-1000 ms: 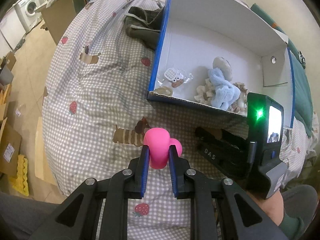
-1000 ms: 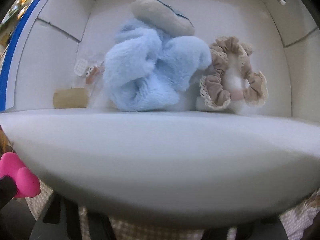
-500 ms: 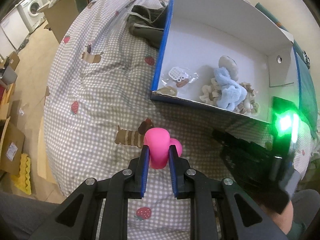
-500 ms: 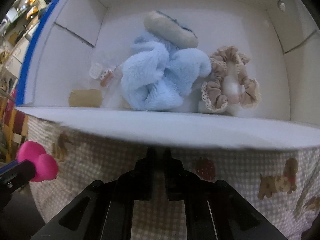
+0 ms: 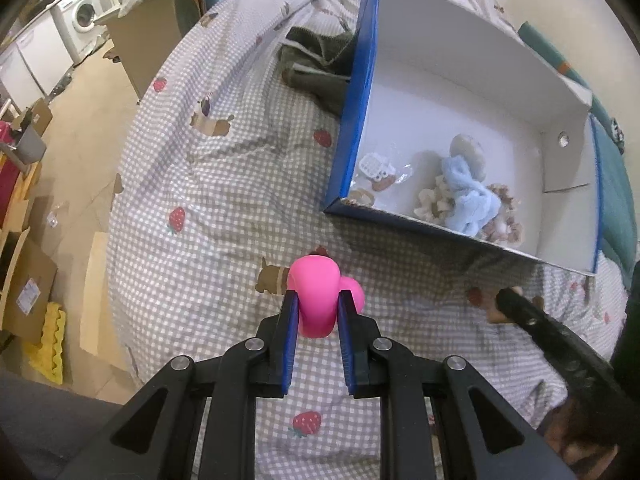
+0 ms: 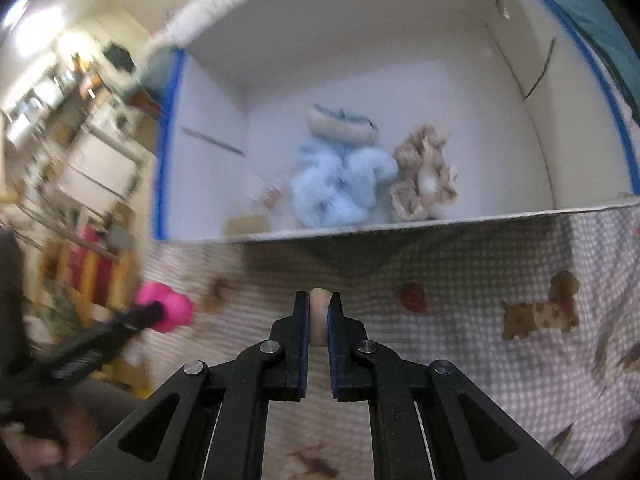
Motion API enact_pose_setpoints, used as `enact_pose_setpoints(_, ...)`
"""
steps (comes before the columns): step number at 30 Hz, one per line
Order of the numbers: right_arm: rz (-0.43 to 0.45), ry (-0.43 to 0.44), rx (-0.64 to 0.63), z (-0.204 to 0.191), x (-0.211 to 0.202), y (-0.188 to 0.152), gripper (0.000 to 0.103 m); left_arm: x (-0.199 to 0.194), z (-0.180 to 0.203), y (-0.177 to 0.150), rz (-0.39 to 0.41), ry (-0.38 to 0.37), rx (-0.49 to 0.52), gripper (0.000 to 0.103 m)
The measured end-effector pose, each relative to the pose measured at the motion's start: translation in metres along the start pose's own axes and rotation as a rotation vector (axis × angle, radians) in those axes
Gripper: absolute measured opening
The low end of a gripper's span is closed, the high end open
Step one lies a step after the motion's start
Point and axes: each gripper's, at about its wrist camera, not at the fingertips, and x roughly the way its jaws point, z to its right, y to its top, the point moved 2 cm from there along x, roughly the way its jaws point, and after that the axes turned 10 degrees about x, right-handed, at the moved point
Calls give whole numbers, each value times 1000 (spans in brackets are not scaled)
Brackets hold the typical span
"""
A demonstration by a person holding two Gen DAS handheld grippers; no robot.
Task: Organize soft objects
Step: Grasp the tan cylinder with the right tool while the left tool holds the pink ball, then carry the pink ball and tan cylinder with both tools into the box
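My left gripper [image 5: 317, 305] is shut on a pink soft toy [image 5: 316, 292], held above the checked bedspread, short of the white box with blue edges [image 5: 360, 80]. The toy also shows in the right wrist view [image 6: 166, 307]. My right gripper [image 6: 318, 312] is shut on a small pale beige soft piece [image 6: 319, 312], in front of the box's near wall [image 6: 400, 226]. Its tip shows in the left wrist view [image 5: 505, 298]. Inside the box lie a light blue plush [image 6: 340, 188], a beige scrunchie [image 6: 424, 172] and small packets [image 5: 376, 168].
A dark green cloth [image 5: 316, 64] lies on the bed beside the box's far left corner. The bed's edge drops to the floor on the left, with cardboard boxes [image 5: 24, 292] and a washing machine [image 5: 82, 12] beyond.
My right gripper has drawn back from the box's near wall and now shows a pale piece between its fingers. The left gripper has kept the pink toy, with little motion.
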Motion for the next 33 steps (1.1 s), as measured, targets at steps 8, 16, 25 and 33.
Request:
enact_pose_setpoints(8, 87, 133, -42, -27, -72, 18, 10, -44, 4, 21, 107, -27, 1, 17)
enact_pose_setpoints(16, 175, 122, -78, -41, -92, 57, 10, -58, 15, 58, 159, -2, 55, 17)
enact_pose_setpoints(25, 221, 51, -64, -20, -72, 91, 10, -47, 42, 91, 176, 27, 140, 17)
enact_pose_setpoints(33, 168, -33, -2, 8, -31, 98, 10, -11, 72, 118, 167, 52, 218, 17)
